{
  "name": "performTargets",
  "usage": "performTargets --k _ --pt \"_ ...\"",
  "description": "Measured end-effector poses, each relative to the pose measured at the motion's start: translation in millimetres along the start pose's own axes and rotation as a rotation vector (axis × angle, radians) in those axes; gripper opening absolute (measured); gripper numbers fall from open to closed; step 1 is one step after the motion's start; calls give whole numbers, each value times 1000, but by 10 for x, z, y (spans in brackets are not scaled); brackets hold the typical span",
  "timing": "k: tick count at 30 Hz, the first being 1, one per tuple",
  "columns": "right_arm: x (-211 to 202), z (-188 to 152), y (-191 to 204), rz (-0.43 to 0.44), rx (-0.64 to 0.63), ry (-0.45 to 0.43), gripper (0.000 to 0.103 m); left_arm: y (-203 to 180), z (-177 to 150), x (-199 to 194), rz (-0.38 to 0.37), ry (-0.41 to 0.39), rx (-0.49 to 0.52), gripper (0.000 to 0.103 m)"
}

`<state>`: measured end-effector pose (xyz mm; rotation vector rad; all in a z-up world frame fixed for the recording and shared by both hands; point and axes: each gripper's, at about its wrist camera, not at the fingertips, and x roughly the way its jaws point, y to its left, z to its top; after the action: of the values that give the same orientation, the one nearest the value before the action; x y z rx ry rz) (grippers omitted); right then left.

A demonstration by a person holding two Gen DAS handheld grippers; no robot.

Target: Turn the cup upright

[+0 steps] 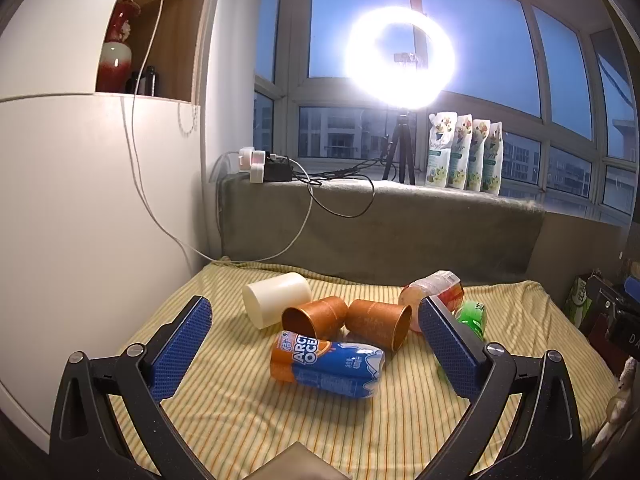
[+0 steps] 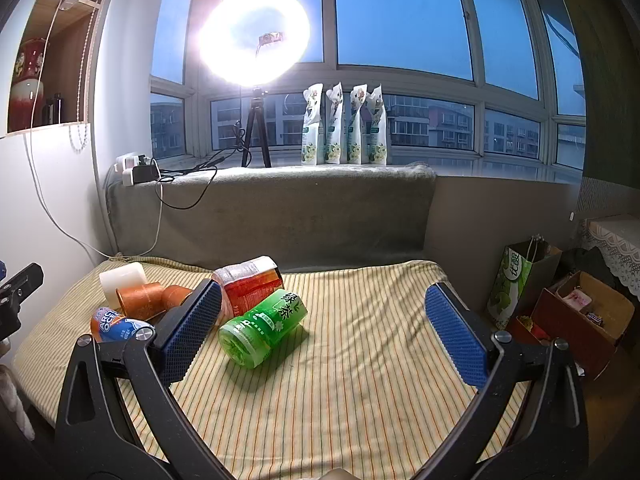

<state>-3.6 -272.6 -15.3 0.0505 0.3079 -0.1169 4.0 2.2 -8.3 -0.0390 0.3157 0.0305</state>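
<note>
A blown-out ring light [image 1: 400,56] glares against dusky blue windows [image 2: 400,16], casting soft shadows toward the cameras across the striped cloth [image 2: 360,360], while fisheye bending curves and darkens both views' edges

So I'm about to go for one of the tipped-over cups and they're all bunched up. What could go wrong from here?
1. The two orange-brown cups lie touching, the blue-and-orange bottle against them; lifting one will likely roll its neighbours.
2. The yellow striped cloth looks soft and wrinkled, so an uprighted cup may topple.
3. Both the left gripper and right gripper are open and empty; the smooth cream cylinder cup might slip.
</note>
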Motion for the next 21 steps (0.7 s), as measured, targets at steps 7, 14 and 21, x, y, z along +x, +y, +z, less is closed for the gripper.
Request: performTargets --k 7,14,21 --pt "10 -18 2 1 -1 -1 103 0 20 4 1 1 -2 102" --pt "16 -8 21 -1 -4 0 103 8 10 13 -1 3 -4 102" --pt "21 -13 25 -2 -6 -1 103 11 -3 13 3 5 -7 102"
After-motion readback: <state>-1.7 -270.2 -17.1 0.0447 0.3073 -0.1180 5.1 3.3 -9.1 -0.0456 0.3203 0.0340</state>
